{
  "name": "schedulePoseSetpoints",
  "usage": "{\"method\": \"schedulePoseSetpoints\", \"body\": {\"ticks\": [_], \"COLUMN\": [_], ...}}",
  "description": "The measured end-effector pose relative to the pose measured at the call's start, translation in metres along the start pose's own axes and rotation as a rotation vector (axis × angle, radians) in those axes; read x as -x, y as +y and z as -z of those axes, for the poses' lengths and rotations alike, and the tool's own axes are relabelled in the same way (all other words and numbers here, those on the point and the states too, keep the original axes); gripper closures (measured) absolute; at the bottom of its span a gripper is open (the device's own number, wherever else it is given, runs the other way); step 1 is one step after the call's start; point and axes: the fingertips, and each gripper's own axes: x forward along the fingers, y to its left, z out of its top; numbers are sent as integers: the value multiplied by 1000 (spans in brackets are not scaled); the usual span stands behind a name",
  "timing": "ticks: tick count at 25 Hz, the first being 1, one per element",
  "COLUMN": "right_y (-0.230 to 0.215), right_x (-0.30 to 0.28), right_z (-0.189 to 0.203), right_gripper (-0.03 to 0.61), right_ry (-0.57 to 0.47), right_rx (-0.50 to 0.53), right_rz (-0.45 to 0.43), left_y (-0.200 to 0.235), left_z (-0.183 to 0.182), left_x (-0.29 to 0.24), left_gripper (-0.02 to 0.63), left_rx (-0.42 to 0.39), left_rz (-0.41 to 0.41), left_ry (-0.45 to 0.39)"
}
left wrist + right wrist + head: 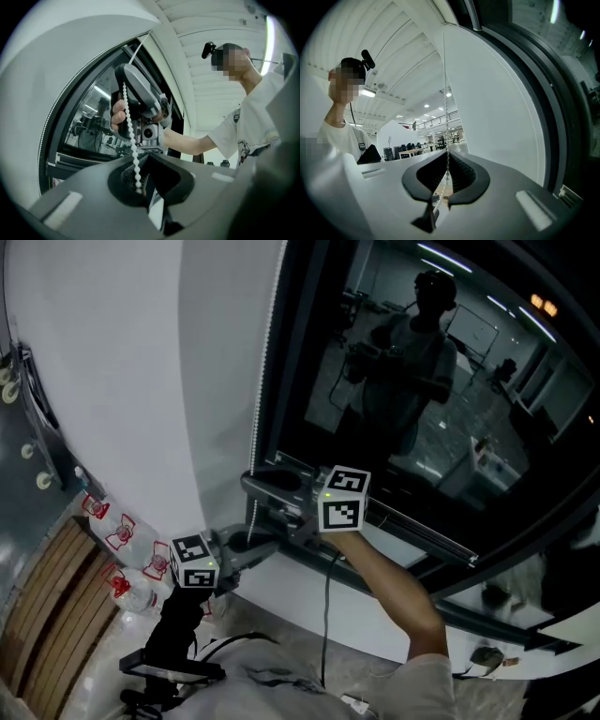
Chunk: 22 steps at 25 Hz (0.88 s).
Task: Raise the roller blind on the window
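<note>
Roller blind (230, 381): a white sheet hanging down beside the dark window (422, 381), with much of its length apparently left to raise. Its bead chain (130, 136) ran down the blind's edge against the window frame.

Right tool (447, 153): jaws closed on the chain, with beads running straight up from the pinch to the top of the blind.

Left tool (142, 158): lower on the same chain. Its tips were drawn together with beads between them, so it also read as clamped. In its own view the chain rose from this tool directly to the right one.

Step in hand, as judged: a hand-over-hand pull, with the right tool doing the drawing.

To do it well:
- Pull along the chain's own line, close to the frame. Do not pull outward into the room, or the beads may jump the sprocket.
- Hold the lower clamp as a brake until the upper one finishes its stroke, then release it and regrip high.
- Let slack hang free between the tools and avoid twisting it.
- Could not tell which strand lifts the blind, so watch its bottom edge early.

Plastic bottles (122, 549) lay on the floor below.
</note>
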Motion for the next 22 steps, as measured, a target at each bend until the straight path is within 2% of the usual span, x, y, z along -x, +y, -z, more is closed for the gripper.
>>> {"method": "schedulePoseSetpoints", "body": {"ticks": [3,6,9,10,12,14,18,22], "right_y": [1,1,1,1,2,5,15,24], "right_x": [-1,1,4,5,6,7,7,1], "right_z": [16,22,15,9,-15,-52,-130,-187], "right_gripper": [563,563,557,531,455,436,431,433], "right_ry": [21,-1,-15,-17,-50,-101,-165,-196], "right_rx": [-18,-47,-13,1,15,42,156,250], "right_rz": [-2,-7,-5,-9,-25,-42,-70,-62], "left_y": [0,0,0,-1,-2,-2,-2,-2], "left_z": [-1,-2,0,1,3,5,7,10], "left_x": [1,2,2,2,3,5,4,5], "left_gripper": [615,615,615,615,615,615,615,615], "left_rx": [2,-4,0,2,2,4,11,21], "left_rz": [-3,-2,-2,-1,0,-2,0,-3], "left_ry": [-2,-4,2,4,5,6,1,-2]}}
